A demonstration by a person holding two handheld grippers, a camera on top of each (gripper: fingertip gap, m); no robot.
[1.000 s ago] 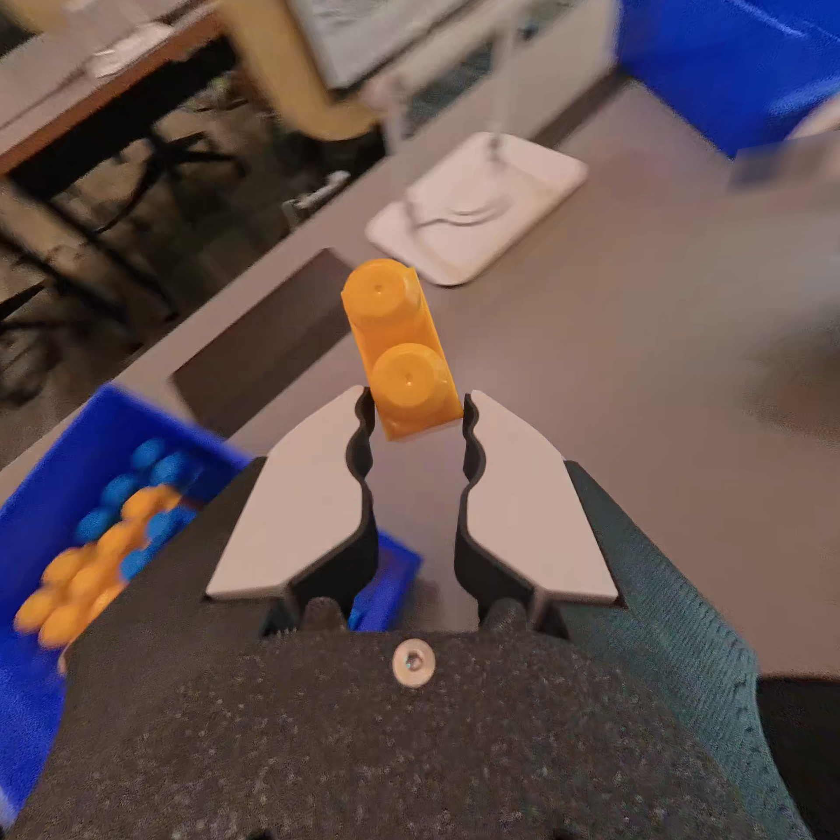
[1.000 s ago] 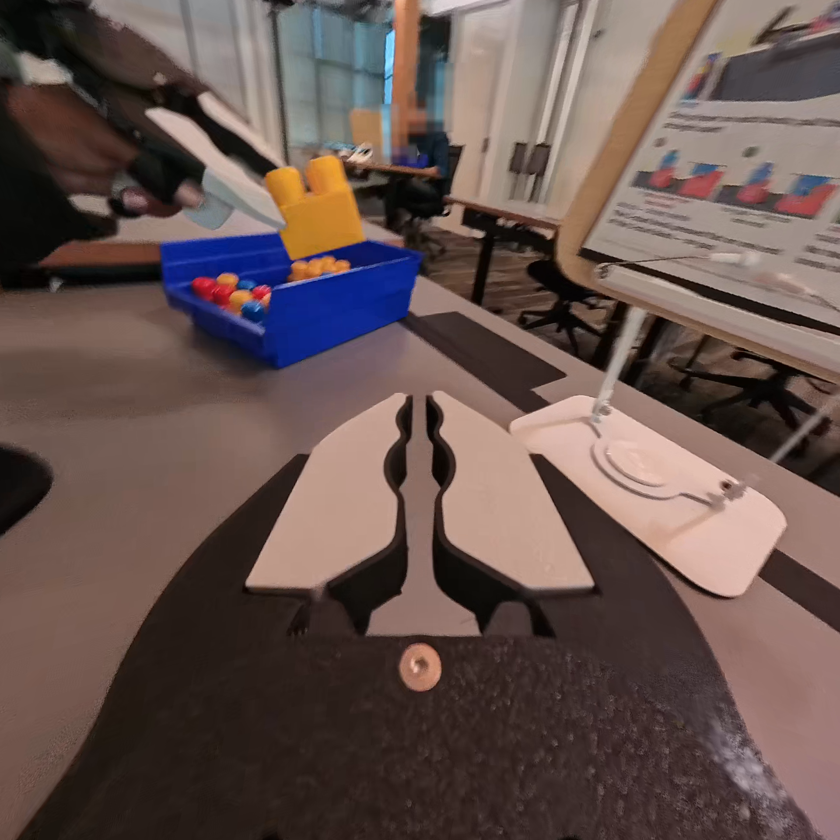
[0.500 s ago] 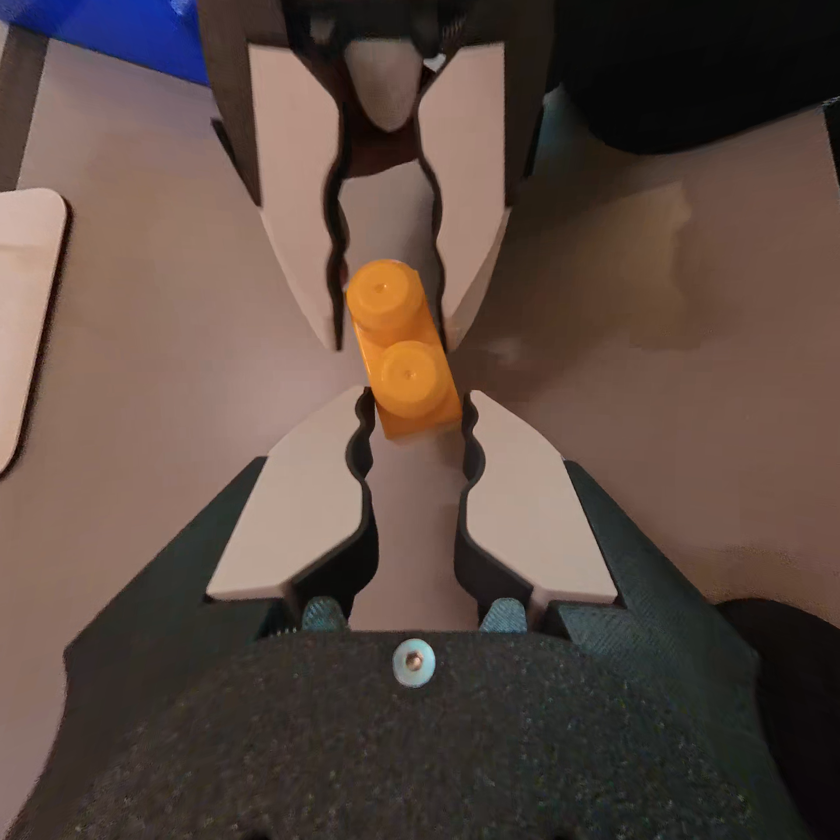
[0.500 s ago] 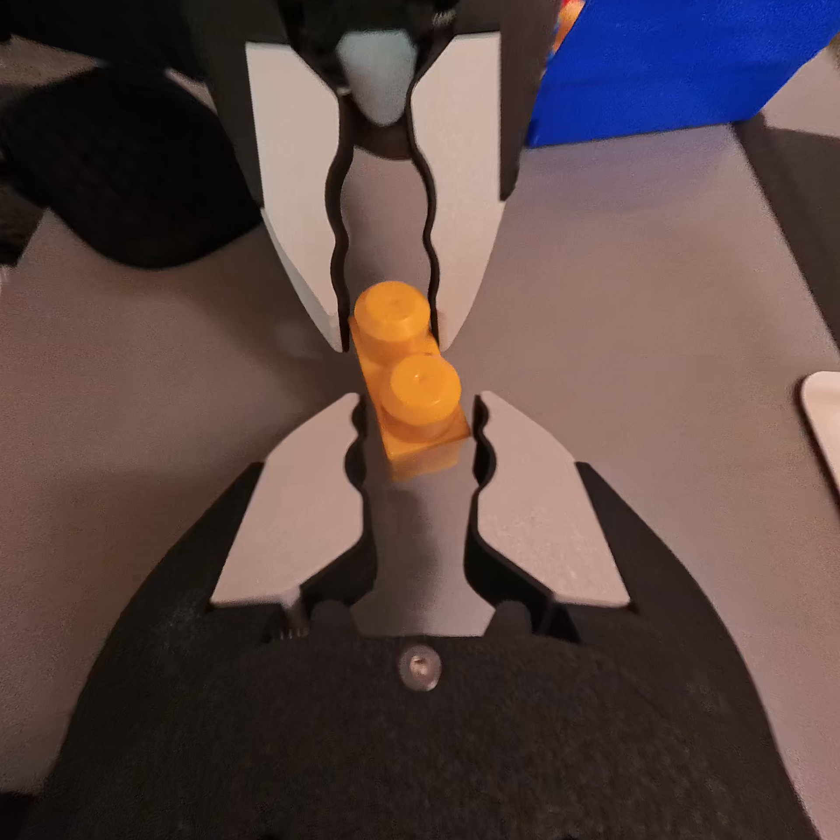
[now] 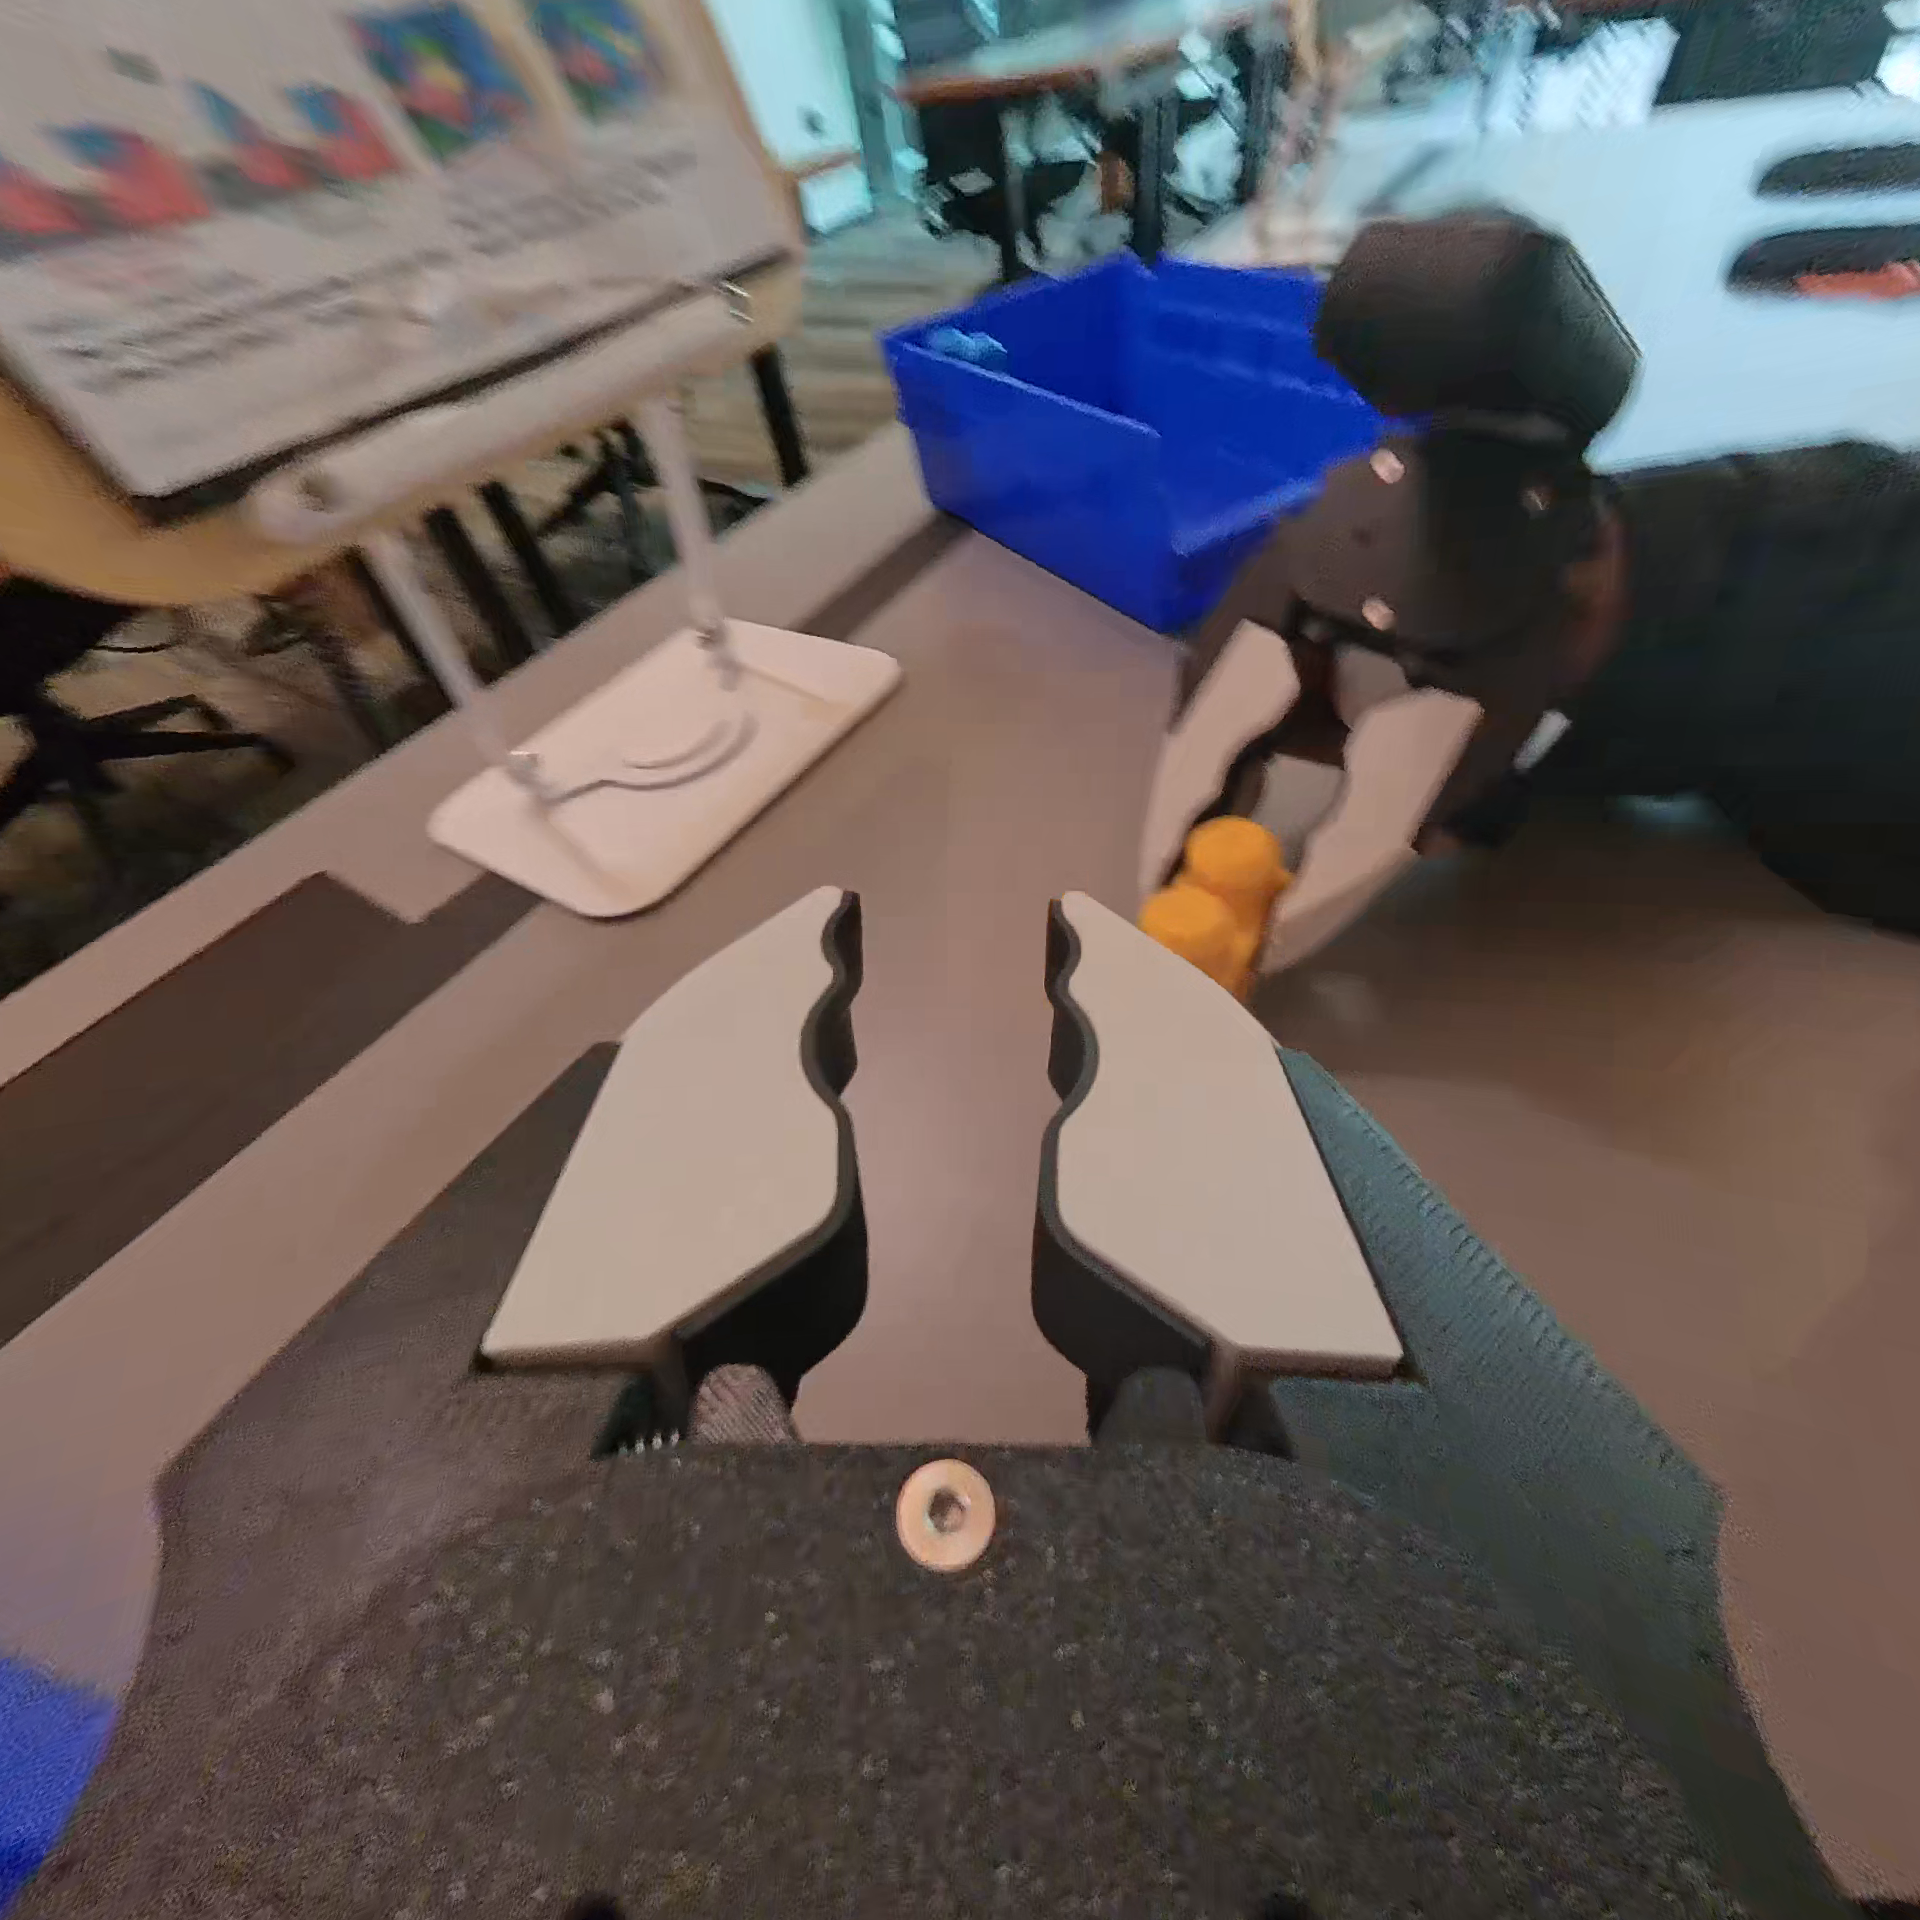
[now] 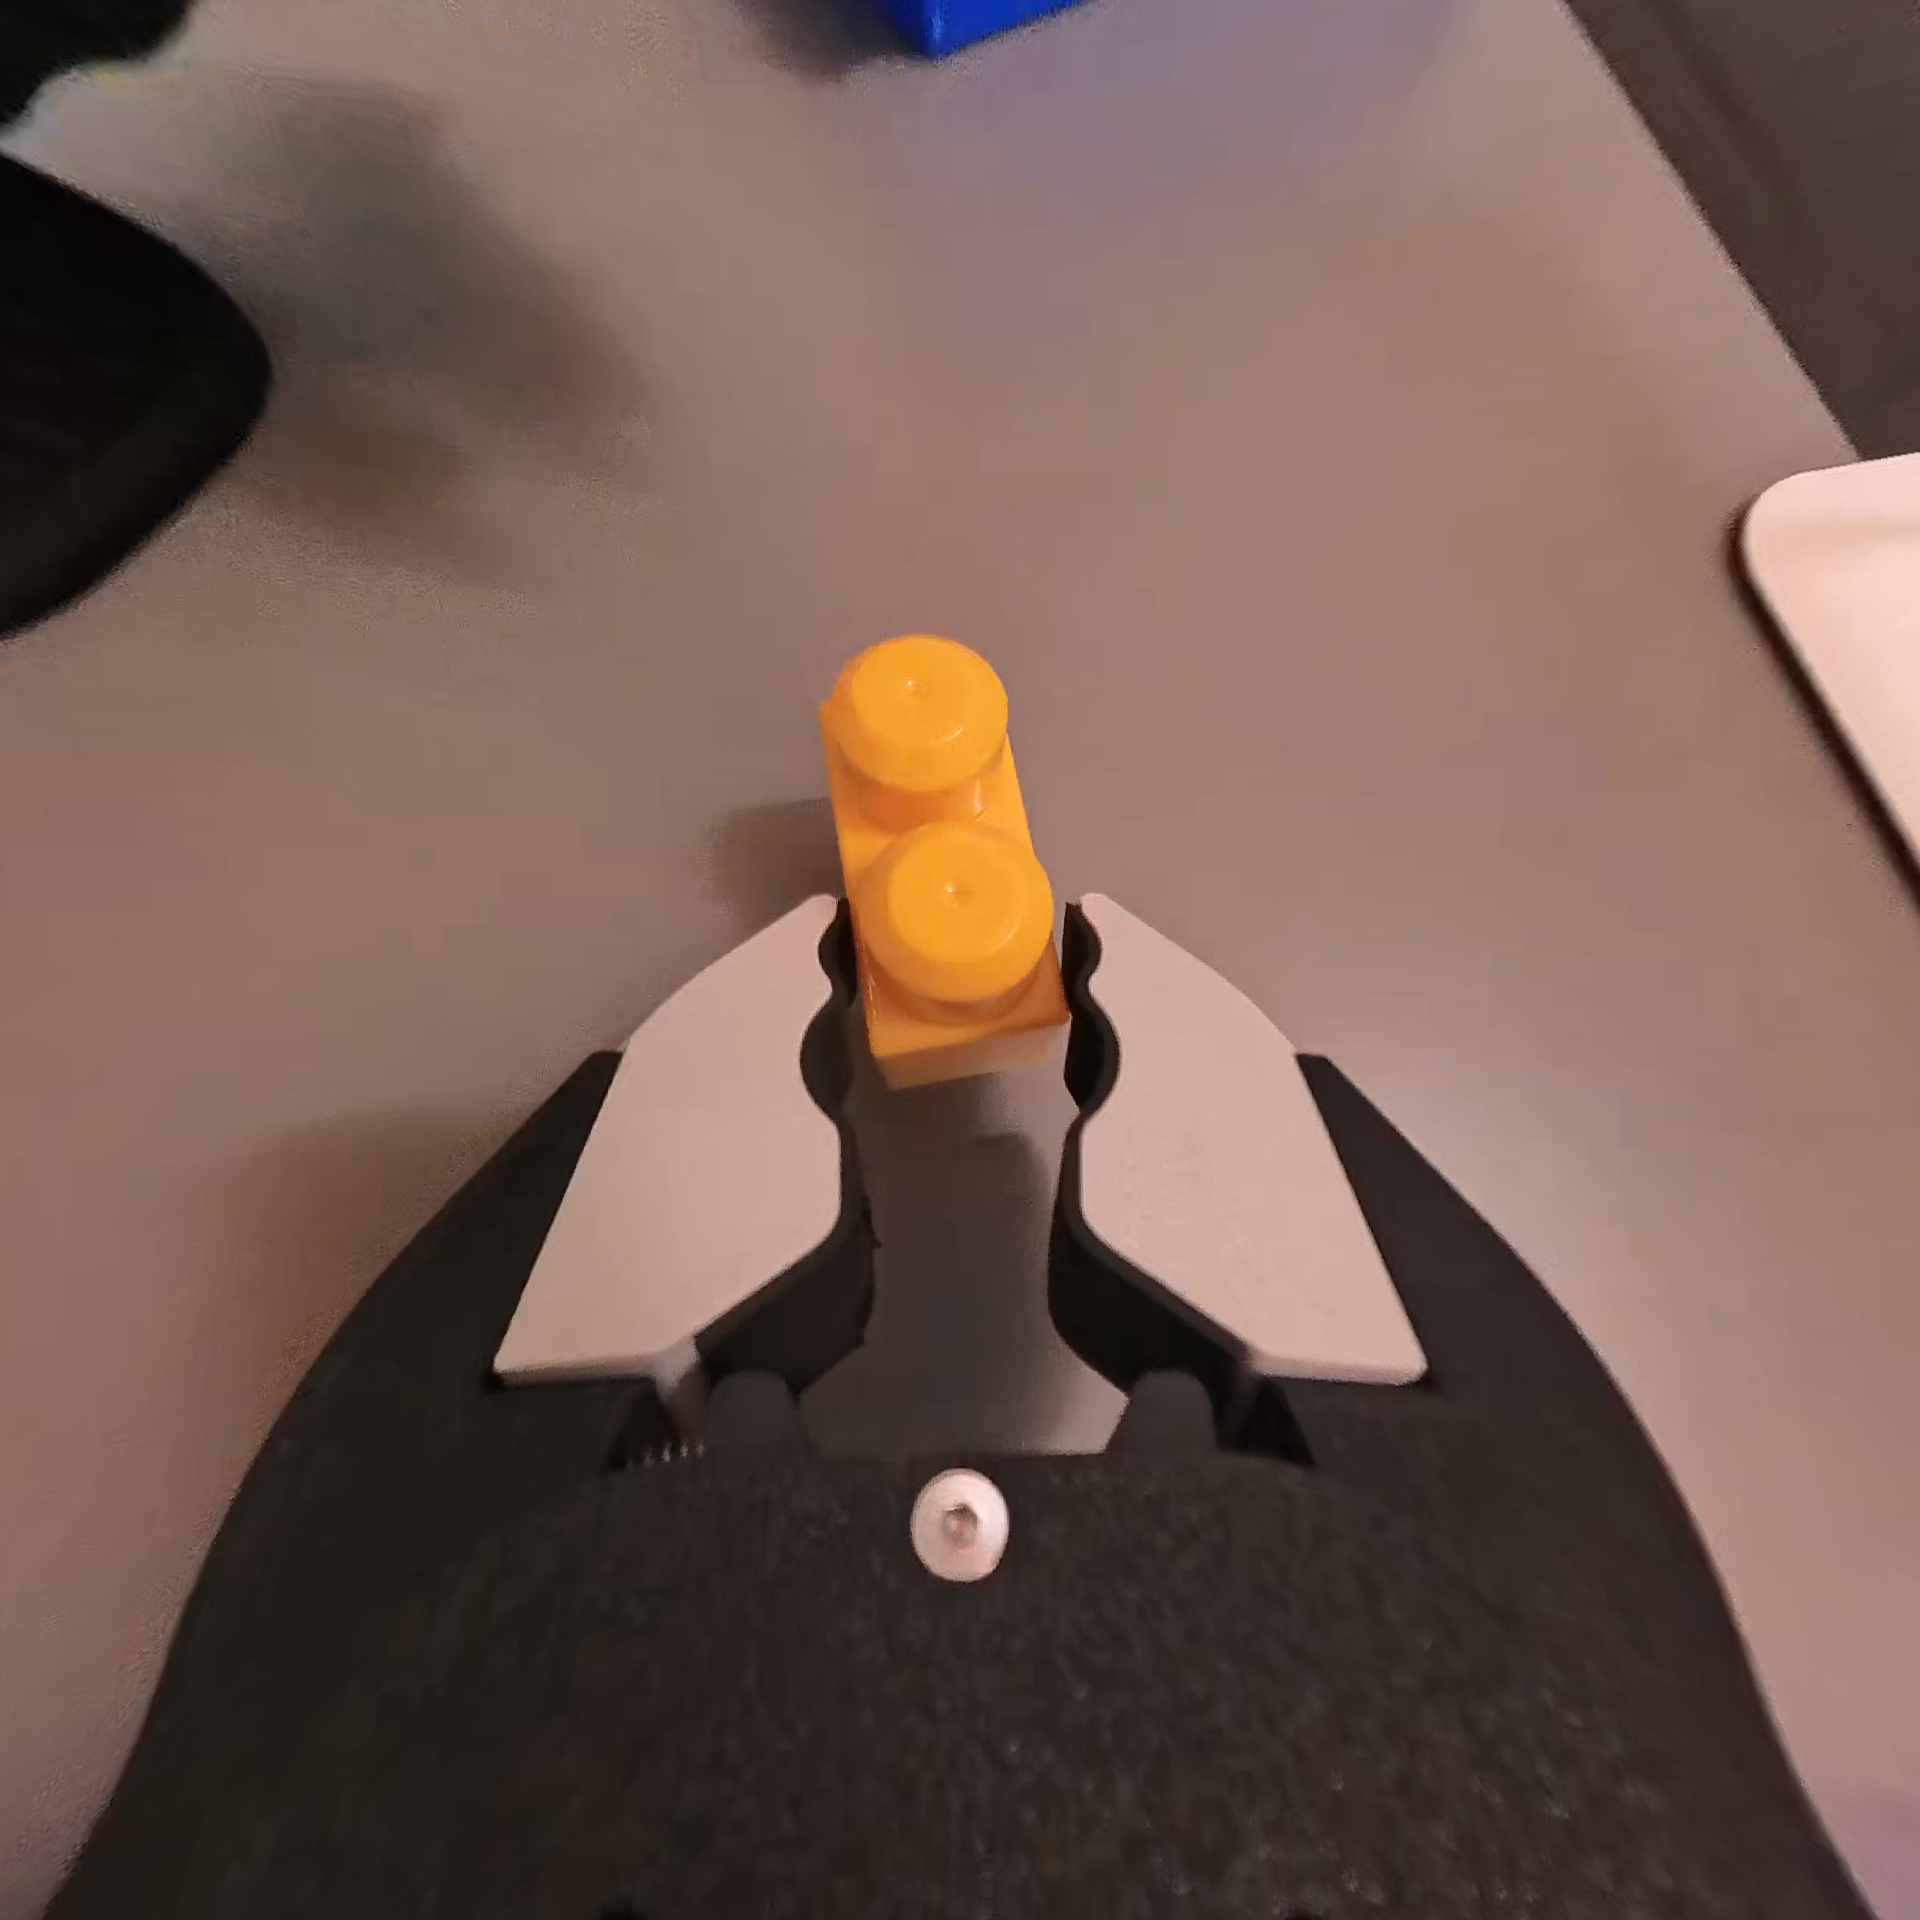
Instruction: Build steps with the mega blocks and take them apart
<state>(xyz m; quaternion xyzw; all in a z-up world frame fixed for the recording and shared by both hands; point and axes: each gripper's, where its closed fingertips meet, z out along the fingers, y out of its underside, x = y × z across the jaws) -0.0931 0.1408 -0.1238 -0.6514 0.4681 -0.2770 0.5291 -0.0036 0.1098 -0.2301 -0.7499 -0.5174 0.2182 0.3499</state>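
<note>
We see a blue bin [image 5: 1122, 436] at the far side of the grey table [image 5: 1558, 1195], beyond our right gripper [image 5: 1262, 894]; one blue block [image 5: 961, 341] shows above its left rim, and the rest of its inside is hidden by the wall. A corner of a blue bin also shows at the top edge of the right wrist view.

The orange block [image 6: 940, 883], with two round studs on top, stands on the table. Our right gripper [image 6: 956, 914] has its fingertips on either side of the block's near stud; the left tip touches the block and a thin gap shows at the right tip, so we cannot tell if it pinches.

Our left gripper [image 5: 951, 914] is spread and holds nothing, with bare table between its fingers. The block lies just right of it.

To the left, a white stand base [image 5: 665, 769] sits near the table's far-left edge, carrying a tilted board [image 5: 343, 208]. Open table stretches near and right of the block.
</note>
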